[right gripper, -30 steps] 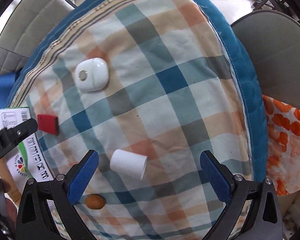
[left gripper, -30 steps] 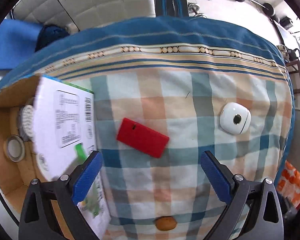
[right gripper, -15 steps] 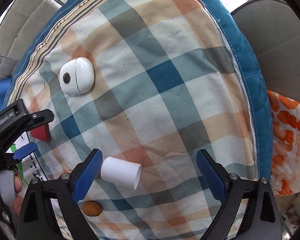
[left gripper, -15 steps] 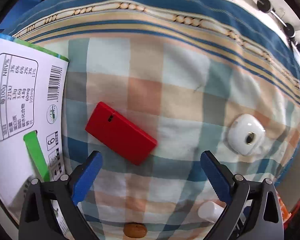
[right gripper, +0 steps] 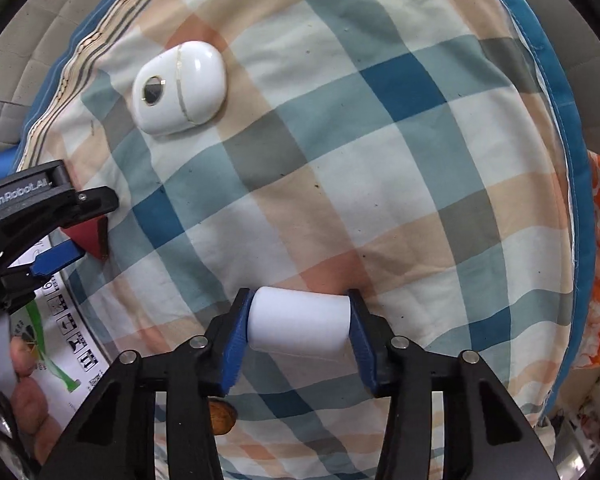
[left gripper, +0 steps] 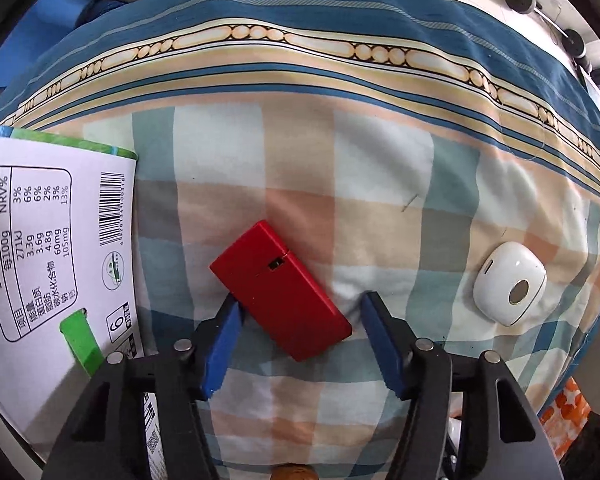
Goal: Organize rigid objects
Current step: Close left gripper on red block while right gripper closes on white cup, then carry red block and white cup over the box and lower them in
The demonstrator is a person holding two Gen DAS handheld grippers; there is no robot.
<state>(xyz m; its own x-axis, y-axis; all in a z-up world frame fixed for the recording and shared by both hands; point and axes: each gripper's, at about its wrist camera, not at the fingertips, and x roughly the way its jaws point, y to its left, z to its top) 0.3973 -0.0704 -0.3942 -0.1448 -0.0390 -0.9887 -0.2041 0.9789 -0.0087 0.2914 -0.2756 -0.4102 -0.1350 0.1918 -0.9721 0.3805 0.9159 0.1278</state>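
The right gripper (right gripper: 298, 330) points down at the checked cloth (right gripper: 340, 168), its jaws closing with a white cylinder (right gripper: 298, 326) lying on its side between them; both blue pads (right gripper: 236, 336) look pressed against the cylinder's flat ends. Just below the near pad, between the black arms, sits a small brown nut-like thing (right gripper: 222, 416). Farther ahead and to the left of this gripper lies a rounded white case (right gripper: 180, 88) with a thin seam and a dark round button.

The left gripper (left gripper: 300, 340) also points down, its jaws closing around a red rectangular box (left gripper: 280, 292) that lies flat and askew on the cloth. The left pad touches the box's long edge; the right pad stands just clear of its lower corner, so the box is not yet clamped. From the right wrist view this gripper shows at the left edge, its black body marked "GenRobot.AI", with a hand (right gripper: 24, 408) on its grip.

Left of the left gripper lies a white carton (left gripper: 40, 260) with a green stripe. It carries a barcode and a nutrition table reading "NRV%", "100g", "271kJ", "3.3g", "3.6g", "4.8g", "60mg", "105mg", plus Chinese characters and a "6" in a small frame. To the right of this gripper, the white case rests well apart from the box.
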